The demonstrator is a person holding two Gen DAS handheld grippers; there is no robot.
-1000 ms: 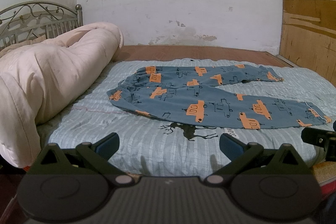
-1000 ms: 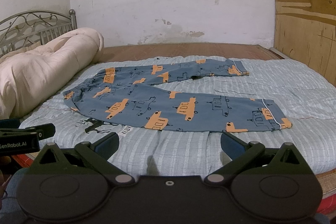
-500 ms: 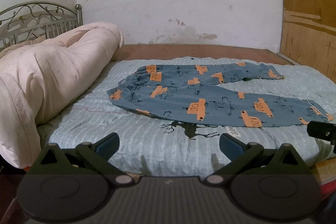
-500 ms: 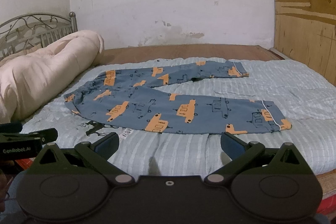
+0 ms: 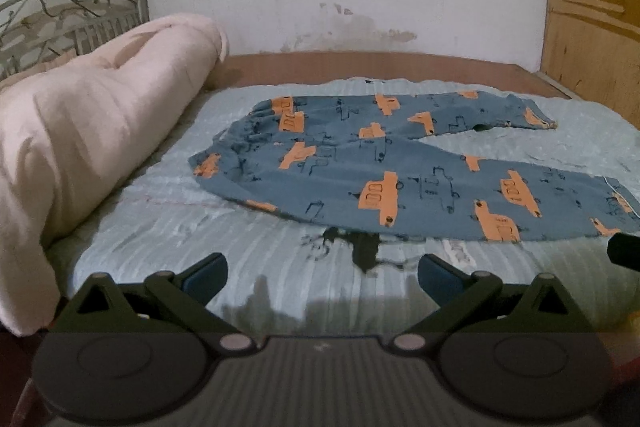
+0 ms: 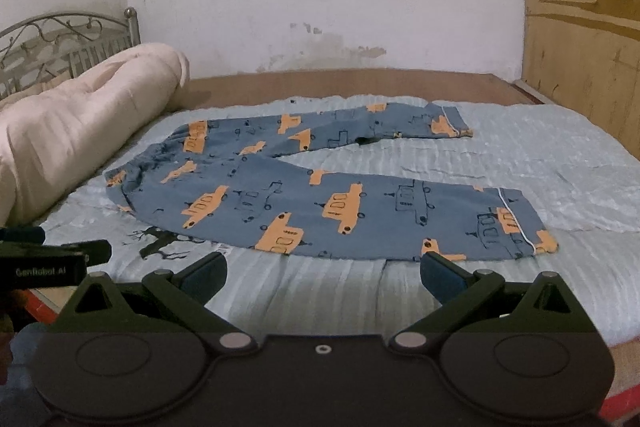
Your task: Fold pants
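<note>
Blue pants [image 5: 384, 163] [image 6: 304, 187] with orange car prints lie spread flat on a pale blue bedspread [image 5: 200, 239] [image 6: 560, 155], waistband to the left, both legs running right. My left gripper [image 5: 322, 273] hovers open over the bed's near edge, a short way in front of the near leg, nothing between its fingers. My right gripper [image 6: 323, 271] is open too, just short of the near leg's hem end. In the right wrist view the left gripper's body shows at the left edge; the right gripper's tip shows at the right edge of the left wrist view.
A rolled pink comforter [image 5: 80, 147] [image 6: 80, 131] lies along the bed's left side before a metal headboard [image 5: 72, 15]. A white wall stands behind and a plywood panel [image 6: 580, 27] on the right. A black deer print [image 5: 352, 243] marks the bedspread.
Both grippers have moved forward toward the bed, so the pants look larger and nearer. Both stay open. The pants have not moved.
</note>
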